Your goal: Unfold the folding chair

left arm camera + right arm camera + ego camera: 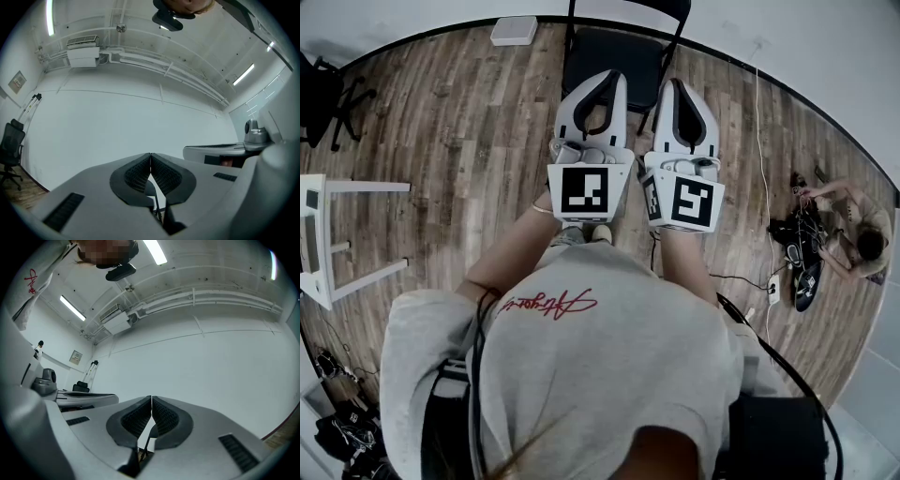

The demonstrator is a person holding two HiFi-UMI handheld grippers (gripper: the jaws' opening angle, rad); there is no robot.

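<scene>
Your 2 tongs, left gripper (615,77) and right gripper (676,84), are fully closed on nothing. The folding chair (623,47) stands at the floor's (469,141) far edge by the wall (769,28). It's probably stiff, light tubing: grip the backrest frame and the seat edge.

Head view looks steeply down — gripper views share the white wall (117,126).

On wooden floor (459,141): folding chair (614,56); white table (366,186)
</scene>
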